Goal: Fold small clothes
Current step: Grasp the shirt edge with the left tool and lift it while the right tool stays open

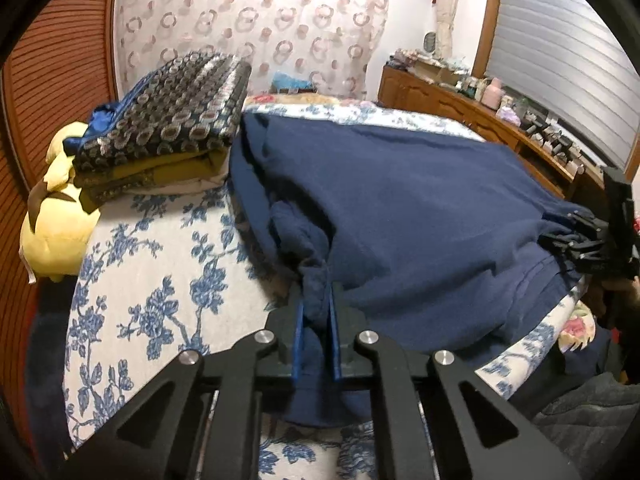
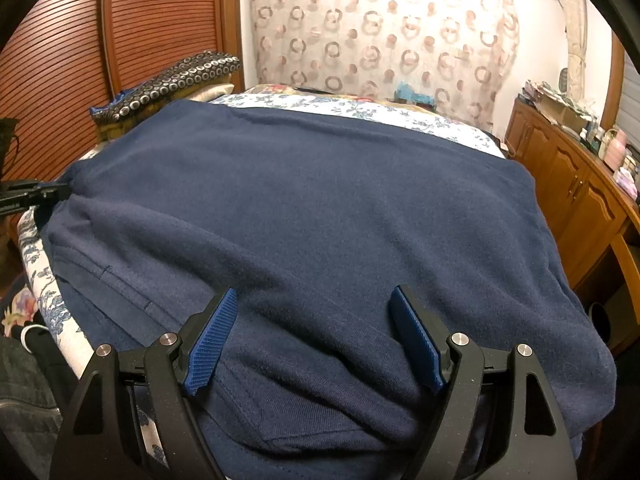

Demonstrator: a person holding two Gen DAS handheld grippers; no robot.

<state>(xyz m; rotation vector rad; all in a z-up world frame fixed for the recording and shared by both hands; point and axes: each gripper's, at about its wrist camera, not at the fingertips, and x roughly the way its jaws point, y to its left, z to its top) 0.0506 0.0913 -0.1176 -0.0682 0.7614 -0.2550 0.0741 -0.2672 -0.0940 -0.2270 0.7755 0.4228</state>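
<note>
While my left gripper [image 1: 316,300] pinches a bunched edge of the navy garment [image 1: 400,208] between its narrow blue pads [image 1: 298,344], my right gripper [image 2: 314,336] stands with its fingers spread wide over the near hem, gripping nothing. The garment lies spread across the floral bedspread [image 1: 160,280], covering most of the bed. At the left far corner a stack of folded patterned cloth [image 1: 176,120] rests close beside the garment's edge, with a yellow plush toy [image 1: 60,220] just beyond it. A wooden cabinet [image 2: 568,192] crowded with small items flanks the bed on the right. A ring-patterned curtain [image 2: 380,32] hangs behind.
</note>
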